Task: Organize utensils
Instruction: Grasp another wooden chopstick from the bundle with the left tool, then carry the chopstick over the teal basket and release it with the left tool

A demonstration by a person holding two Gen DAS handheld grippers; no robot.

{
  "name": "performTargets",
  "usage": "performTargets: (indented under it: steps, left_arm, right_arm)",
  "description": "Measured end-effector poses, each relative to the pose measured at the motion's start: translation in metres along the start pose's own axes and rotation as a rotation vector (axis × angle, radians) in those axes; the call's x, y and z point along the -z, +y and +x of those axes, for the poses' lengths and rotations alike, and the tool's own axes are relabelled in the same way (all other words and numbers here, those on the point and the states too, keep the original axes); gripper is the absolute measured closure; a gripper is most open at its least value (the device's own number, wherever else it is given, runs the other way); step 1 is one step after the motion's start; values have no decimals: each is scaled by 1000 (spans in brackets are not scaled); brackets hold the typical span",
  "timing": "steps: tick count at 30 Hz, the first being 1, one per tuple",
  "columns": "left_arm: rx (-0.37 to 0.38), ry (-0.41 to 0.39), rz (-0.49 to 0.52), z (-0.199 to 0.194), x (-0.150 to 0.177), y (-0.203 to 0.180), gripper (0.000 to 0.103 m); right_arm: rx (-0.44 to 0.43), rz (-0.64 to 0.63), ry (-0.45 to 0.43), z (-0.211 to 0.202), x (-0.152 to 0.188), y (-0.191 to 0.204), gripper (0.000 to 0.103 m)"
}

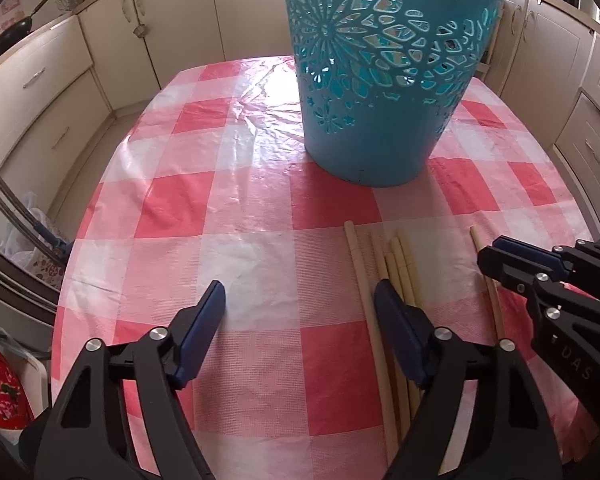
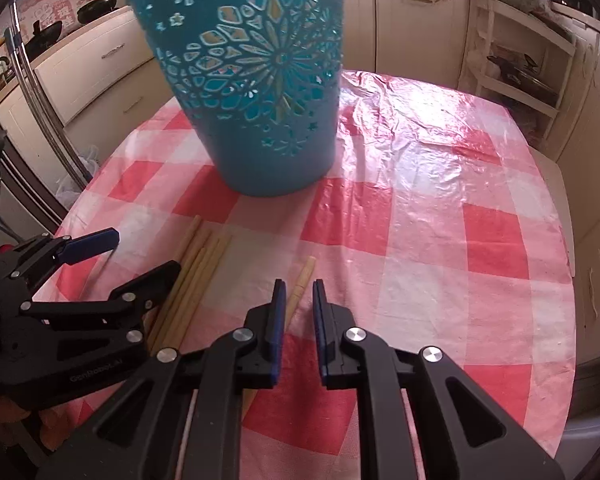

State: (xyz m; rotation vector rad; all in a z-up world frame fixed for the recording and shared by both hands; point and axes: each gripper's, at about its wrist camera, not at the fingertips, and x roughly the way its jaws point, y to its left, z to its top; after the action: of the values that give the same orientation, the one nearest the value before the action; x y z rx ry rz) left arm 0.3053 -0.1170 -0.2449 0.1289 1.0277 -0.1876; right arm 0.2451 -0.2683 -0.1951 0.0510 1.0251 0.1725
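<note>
Left gripper [image 1: 300,300]: standing wide with nothing between the jaws, right finger resting against the chopstick bundle [image 1: 400,264], likely readying to gather it.
Right gripper [image 2: 299,292]: narrowed almost shut beside the lone chopstick [image 2: 300,284] at 11 o'clock; cannot tell if pinching.
Tablecloth [image 1: 260,200]: keeping sticks lying flat.
Blue holder [image 1: 380,80]: waiting upright at 12 o'clock, presumably the destination.
</note>
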Motion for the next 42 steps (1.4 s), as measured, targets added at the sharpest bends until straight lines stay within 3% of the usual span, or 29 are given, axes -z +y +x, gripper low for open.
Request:
performTargets:
  steps: [3, 5, 8, 10, 14, 17, 25, 29, 34, 42]
  left_arm:
    - [27, -4, 38, -3, 0, -10, 57]
    - [55, -2, 55, -5, -1, -16, 77]
    - [90, 4, 71, -5, -3, -23, 97]
    - [110, 15, 52, -4, -5, -21, 97]
    - [220, 64, -52, -3, -8, 2, 98]
    - [290, 44, -101, -14, -6, 19, 98]
    - [479, -99, -88, -91, -13, 37, 98]
    - [545, -223, -82, -137, -39, 38, 98]
    - [521, -437, -102, -183, -105, 34, 98]
    - [396, -664, -242, -189, -186, 29, 98]
  right_arm:
    - [1, -4, -31, -2, 5, 1, 87]
    - [-14, 2, -41, -2, 6, 1, 81]
    - [-18, -7, -53, -3, 7, 3, 76]
    - [-16, -14, -53, -2, 7, 4, 75]
    - [-30, -4, -54, -2, 7, 5, 74]
    - [-38, -11, -53, -1, 6, 6, 69]
    - [-40, -37, -54, 0, 8, 13, 60]
    - [-40, -35, -56, 0, 8, 13, 60]
    - [-46, -30, -57, -1, 9, 12, 60]
    - [-67, -23, -57, -2, 9, 9, 58]
